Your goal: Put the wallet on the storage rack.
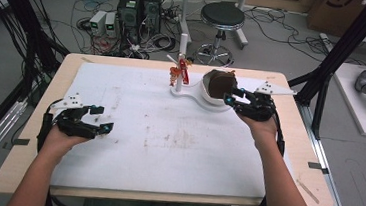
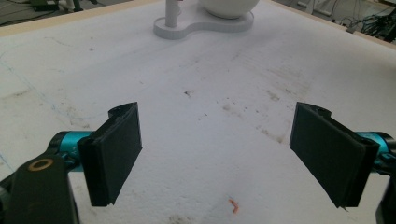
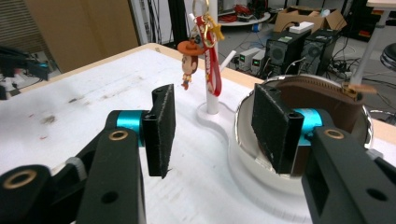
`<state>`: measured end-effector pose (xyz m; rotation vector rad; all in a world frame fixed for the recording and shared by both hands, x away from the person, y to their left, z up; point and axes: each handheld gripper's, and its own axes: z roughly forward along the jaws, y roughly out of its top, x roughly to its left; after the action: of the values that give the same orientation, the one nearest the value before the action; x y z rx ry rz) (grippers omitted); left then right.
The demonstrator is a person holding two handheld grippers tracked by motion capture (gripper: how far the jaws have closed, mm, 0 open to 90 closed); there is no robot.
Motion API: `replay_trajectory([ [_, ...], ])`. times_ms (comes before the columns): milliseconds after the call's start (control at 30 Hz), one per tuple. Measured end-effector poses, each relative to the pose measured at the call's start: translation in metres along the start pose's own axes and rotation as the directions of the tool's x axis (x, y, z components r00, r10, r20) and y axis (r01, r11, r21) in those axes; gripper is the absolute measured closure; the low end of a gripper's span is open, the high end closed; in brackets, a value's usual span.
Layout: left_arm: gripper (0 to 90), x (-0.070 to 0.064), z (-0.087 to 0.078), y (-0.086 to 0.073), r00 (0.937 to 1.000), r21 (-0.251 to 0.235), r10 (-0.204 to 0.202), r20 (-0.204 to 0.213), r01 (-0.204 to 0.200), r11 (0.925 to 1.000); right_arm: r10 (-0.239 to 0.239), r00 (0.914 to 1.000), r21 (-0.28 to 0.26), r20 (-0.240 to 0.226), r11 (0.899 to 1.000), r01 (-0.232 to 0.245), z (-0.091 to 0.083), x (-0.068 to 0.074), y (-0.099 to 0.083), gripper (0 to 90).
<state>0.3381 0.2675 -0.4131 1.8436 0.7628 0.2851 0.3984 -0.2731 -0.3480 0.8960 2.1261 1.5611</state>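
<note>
Left gripper [image 1: 98, 117] is hovering low over the near-left part of the white table [image 1: 157, 146], jaws spread wide, nothing between them. Small orange scrap [image 2: 233, 205] is lying on the table just ahead of it. Right gripper [image 1: 235, 96] is sitting farther back at the rim of the white bowl [image 3: 261, 172], jaws apart, one jaw inside against the brown pouch [image 3: 322, 100] but not clamping it. Pouch is resting in the bowl. Beyond, a cowboy keychain [image 3: 189, 58] is hanging on the white post [image 1: 181, 62].
</note>
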Motion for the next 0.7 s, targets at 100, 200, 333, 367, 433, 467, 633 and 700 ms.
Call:
replay_trajectory([
  [100,16.7,0.001,0.005,0.003,1.0,-0.009,0.003,-0.007,-0.003,1.0,0.007,1.0,0.0,0.003,1.0,-0.007,-0.009,0.003,-0.009,47.4],
  [200,16.7,0.001,0.009,0.005,0.9999,-0.02,0.006,-0.013,-0.006,0.9998,0.023,0.9997,0.001,0.008,1.0,-0.023,-0.017,0.004,-0.021,45.6],
  [333,16.7,0.0,0.015,0.007,0.9999,-0.026,0.01,-0.012,-0.011,0.9996,0.041,0.9988,0.002,0.026,0.999,-0.042,-0.028,0.005,-0.036,43.3],
  [367,16.7,0.0,0.015,0.007,0.9999,-0.026,0.013,-0.01,-0.013,0.9996,0.044,0.9986,0.005,0.029,0.999,-0.044,-0.03,0.005,-0.039,42.5],
  [433,16.7,0.0,0.017,0.007,0.9999,-0.018,0.017,0.0,-0.017,0.9997,0.045,0.9981,0.012,0.043,0.999,-0.045,-0.033,0.008,-0.046,41.0],
  [467,16.7,0.0,0.017,0.007,0.9998,-0.014,0.021,0.003,-0.021,0.9997,0.042,0.9984,0.015,0.037,0.999,-0.043,-0.034,0.01,-0.05,41.0],
  [633,16.7,0.0,0.016,0.007,0.9998,-0.025,0.022,0.0,-0.022,0.9994,0.045,0.9983,0.01,0.038,0.999,-0.045,-0.038,0.013,-0.057,37.9],
  [700,16.7,0.0,0.015,0.007,0.9997,-0.027,0.024,0.0,-0.024,0.9993,0.051,0.998,0.01,0.038,0.999,-0.051,-0.04,0.013,-0.06,35.9],
])
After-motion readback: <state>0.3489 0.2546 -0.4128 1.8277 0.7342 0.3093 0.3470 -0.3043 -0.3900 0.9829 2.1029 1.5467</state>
